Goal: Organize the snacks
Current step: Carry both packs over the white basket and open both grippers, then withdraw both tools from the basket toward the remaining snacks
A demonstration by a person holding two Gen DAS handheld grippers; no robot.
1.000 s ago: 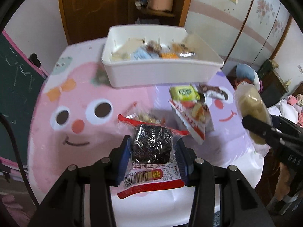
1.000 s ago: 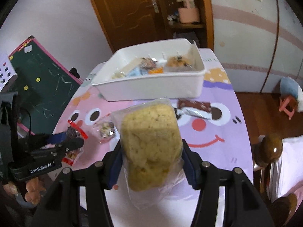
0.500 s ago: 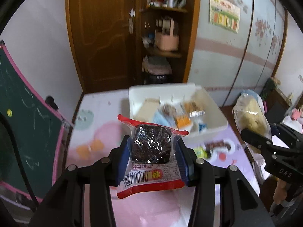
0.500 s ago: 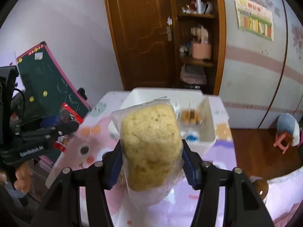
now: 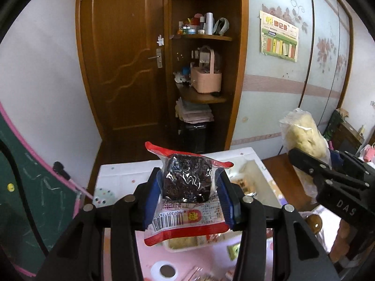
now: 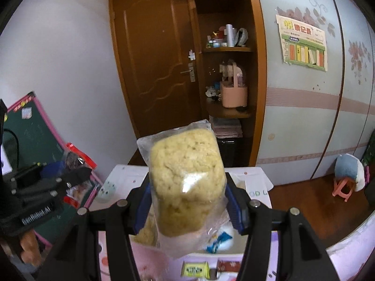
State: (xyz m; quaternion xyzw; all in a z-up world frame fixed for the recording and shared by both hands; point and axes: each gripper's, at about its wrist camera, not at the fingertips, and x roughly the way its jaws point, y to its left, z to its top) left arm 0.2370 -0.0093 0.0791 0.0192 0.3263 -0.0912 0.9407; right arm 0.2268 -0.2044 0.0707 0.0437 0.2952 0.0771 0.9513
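Observation:
My left gripper [image 5: 188, 187] is shut on a dark brown snack in a clear pack with red edges [image 5: 187, 182], held high above the table. My right gripper [image 6: 187, 194] is shut on a clear bag of pale yellow puffed snack [image 6: 186, 178], also held high. The white storage bin [image 5: 253, 175] with several snacks inside lies below and behind both, mostly hidden. Each gripper shows in the other's view: the right one [image 5: 311, 164] at right, the left one [image 6: 70, 175] at left.
The pink cartoon tablecloth [image 5: 150, 255] holds loose snacks, a green packet [image 6: 195, 269] and a brown one [image 6: 228, 265]. A green chalkboard [image 5: 28, 187] stands at left. A brown door [image 5: 126, 58], shelves and a pink stool [image 6: 343, 188] are behind.
Both grippers have risen and tilted up with their snacks. The table and bin have dropped to the bottom of the views; door and shelves now fill them.

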